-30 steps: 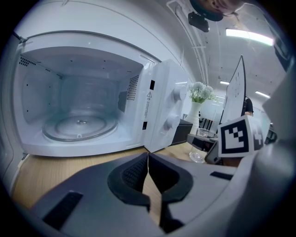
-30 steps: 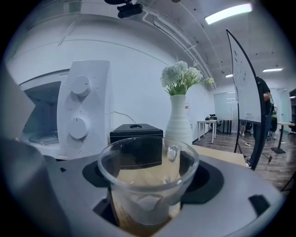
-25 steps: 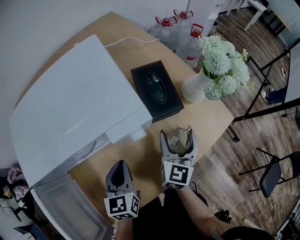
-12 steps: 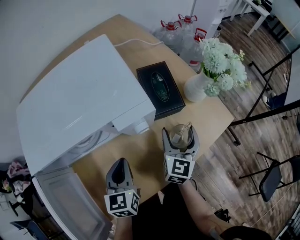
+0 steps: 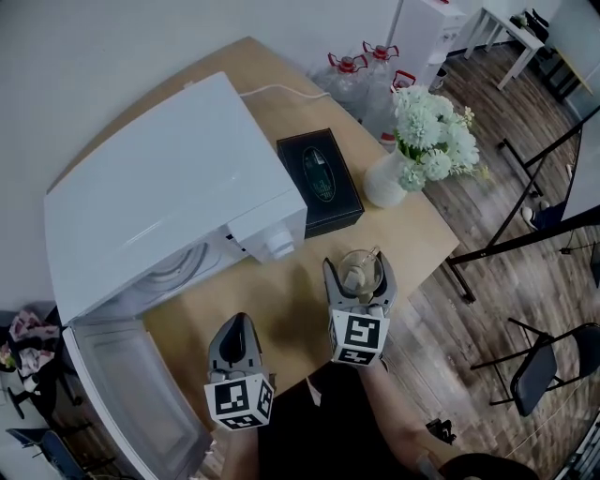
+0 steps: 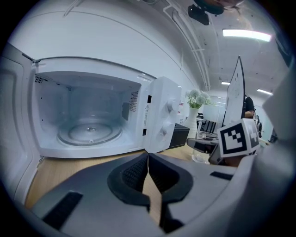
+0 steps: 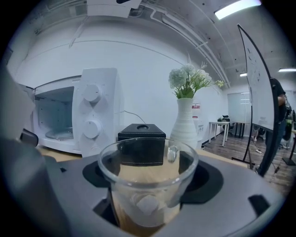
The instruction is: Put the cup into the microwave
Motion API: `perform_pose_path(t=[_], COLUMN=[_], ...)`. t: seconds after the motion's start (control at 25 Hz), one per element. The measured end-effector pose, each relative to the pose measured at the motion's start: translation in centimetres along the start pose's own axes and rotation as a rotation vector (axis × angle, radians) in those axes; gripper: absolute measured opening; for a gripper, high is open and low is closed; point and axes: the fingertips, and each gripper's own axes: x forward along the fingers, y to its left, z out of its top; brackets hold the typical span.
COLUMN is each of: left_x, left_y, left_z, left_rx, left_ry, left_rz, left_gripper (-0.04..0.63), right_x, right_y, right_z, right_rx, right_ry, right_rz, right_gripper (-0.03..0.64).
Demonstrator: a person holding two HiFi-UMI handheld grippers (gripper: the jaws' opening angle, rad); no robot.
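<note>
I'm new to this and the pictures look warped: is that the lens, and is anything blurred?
Left gripper view: wide-angle lens bows the microwave, corners black. Right gripper view: same bowing; the cup looms close, slightly soft; ceiling light blown out. Head view: sharp, evenly lit.

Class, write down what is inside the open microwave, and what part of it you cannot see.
Inside the microwave only a glass turntable shows, with nothing on it. What lies beneath the turntable cannot be made out.

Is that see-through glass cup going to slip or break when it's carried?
The clear glass cup looks smooth, so it could slip in the jaws of the right gripper. It seems empty, so probably light. Being glass, it would likely crack if dropped.
</note>
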Motion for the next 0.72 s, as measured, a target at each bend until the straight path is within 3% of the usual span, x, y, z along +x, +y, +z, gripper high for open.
perform_pose_path(t=[0.72], left_x=[-4.7], left_y=[0.1], left_z=[0.0], left_rx=[-0.058], left_ry=[-0.069], left_rz=[0.109], left_gripper=[0.006], right_x=[-3.3], right_y=[2.2], right_z=[2.7], right_rx=[-0.058], right_ry=[-0.009], right_rz=[0.138], right_gripper=[0.393])
